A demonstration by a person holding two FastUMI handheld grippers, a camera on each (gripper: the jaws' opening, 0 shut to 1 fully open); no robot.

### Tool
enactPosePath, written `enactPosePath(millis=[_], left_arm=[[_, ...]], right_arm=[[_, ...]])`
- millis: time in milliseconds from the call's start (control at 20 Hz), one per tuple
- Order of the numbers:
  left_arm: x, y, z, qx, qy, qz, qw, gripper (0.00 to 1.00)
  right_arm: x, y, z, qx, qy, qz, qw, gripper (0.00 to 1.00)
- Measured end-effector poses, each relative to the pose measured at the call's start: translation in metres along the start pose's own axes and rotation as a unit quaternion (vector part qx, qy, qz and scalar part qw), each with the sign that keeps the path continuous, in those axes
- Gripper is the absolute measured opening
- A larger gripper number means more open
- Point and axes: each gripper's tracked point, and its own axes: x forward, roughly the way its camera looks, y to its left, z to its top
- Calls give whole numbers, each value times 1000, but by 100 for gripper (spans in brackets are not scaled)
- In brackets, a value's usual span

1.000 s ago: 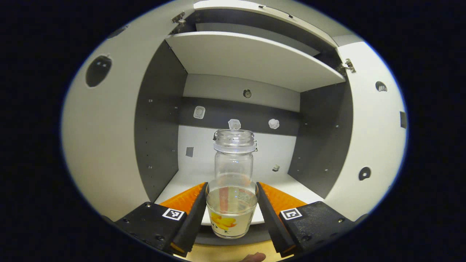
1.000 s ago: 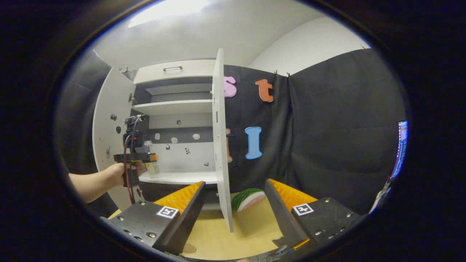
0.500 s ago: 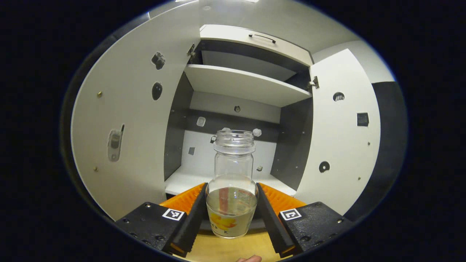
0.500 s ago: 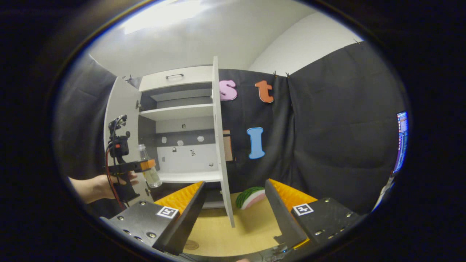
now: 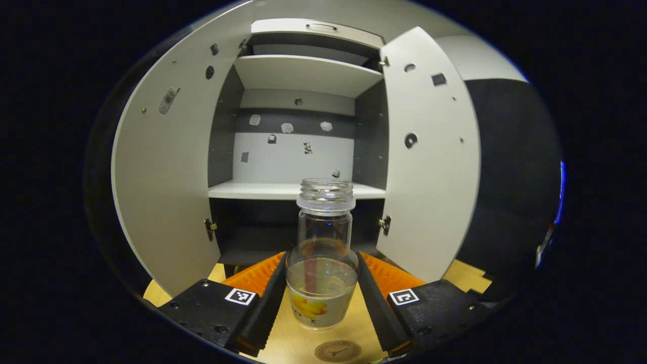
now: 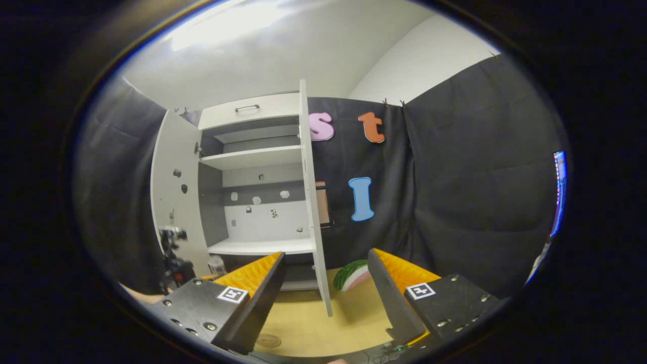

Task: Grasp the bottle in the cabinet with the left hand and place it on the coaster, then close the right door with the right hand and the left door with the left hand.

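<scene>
Left gripper [image 5: 322, 293] is pinching the clear glass bottle [image 5: 322, 253], part full of liquid w/ no cap, low on its belly just above the round brown coaster [image 5: 337, 351], so prob heavyish, slick & breakable, keep it upright imo.

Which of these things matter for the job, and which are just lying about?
Part of the job:
- bottle, held in the left tool
- coaster on the table
- cabinet's left door and right door, both open
- right tool, open and empty

Just lying about:
- watermelon slice on the table
- screen at the edge
</scene>
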Motion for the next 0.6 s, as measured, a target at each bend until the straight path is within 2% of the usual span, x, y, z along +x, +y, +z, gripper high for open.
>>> enactPosePath(millis=[200,250,300,350,500,600], left_arm=[[-13,-29,-57,5,12,-57,998,81],[-15,-35,-71,6,20,-67,998,81],[-16,-40,-85,10,30,-74,997,81],[-18,-42,-98,9,40,-77,996,81],[-18,-48,-117,-21,42,-93,995,82],[-16,-50,-137,-11,54,-101,993,82]], right_arm=[[3,-8,-15,18,17,-9,1000,98],[3,-10,-18,31,21,-8,999,94],[6,-13,-20,34,24,-9,999,94],[11,-18,-23,27,28,-13,999,98],[20,-36,-24,8,36,-30,999,98],[26,-35,-23,6,42,-29,999,98]])
